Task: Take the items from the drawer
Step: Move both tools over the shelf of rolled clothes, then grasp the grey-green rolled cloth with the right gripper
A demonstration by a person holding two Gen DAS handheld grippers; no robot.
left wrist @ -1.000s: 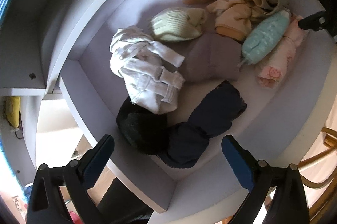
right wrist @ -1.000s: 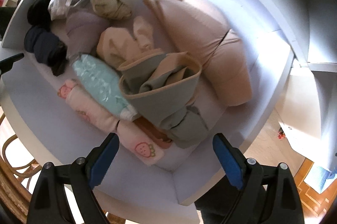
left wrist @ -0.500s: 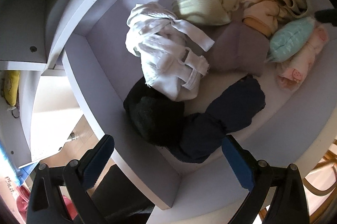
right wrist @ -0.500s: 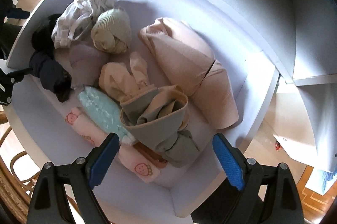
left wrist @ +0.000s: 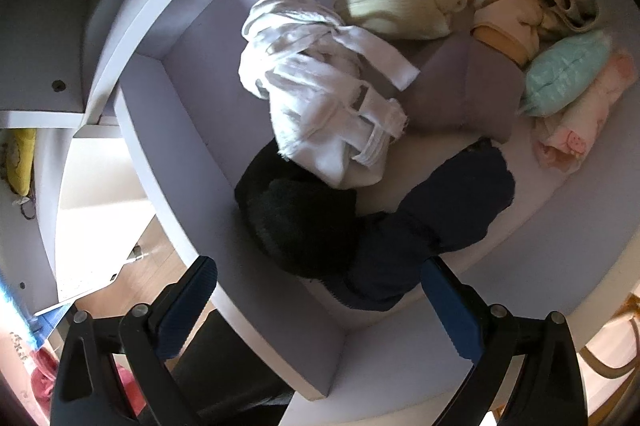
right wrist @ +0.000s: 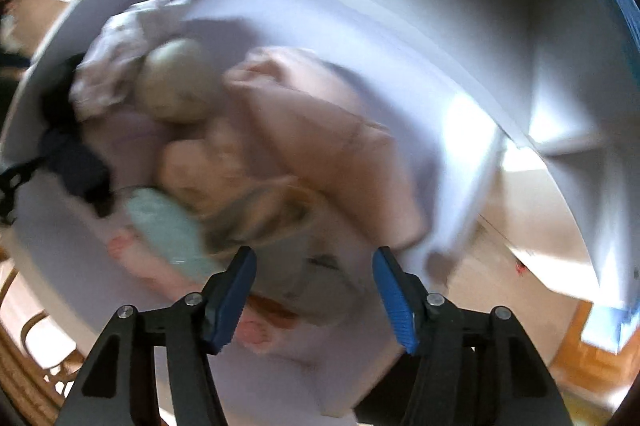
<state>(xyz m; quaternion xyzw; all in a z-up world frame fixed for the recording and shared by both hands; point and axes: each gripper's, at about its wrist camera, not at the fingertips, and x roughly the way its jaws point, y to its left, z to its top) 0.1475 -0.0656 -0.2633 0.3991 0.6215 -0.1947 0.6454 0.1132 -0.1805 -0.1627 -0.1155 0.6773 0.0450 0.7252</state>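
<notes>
Hovering wide over the navy garment [left wrist: 432, 222], the left tongs [left wrist: 320, 294] are held empty; the right tongs [right wrist: 314, 286] are closing on nothing, so neighbouring clothes may be snagged.

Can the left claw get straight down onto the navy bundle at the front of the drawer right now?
Probably yes. The left claw hangs open above the navy bundle, with nothing lying on top of it. The black bundle touches its side and might get pinched too.

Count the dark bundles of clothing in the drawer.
2: a black bundle in the near left corner, and a navy bundle touching its right side. More could lie hidden under the pale clothes.
</notes>
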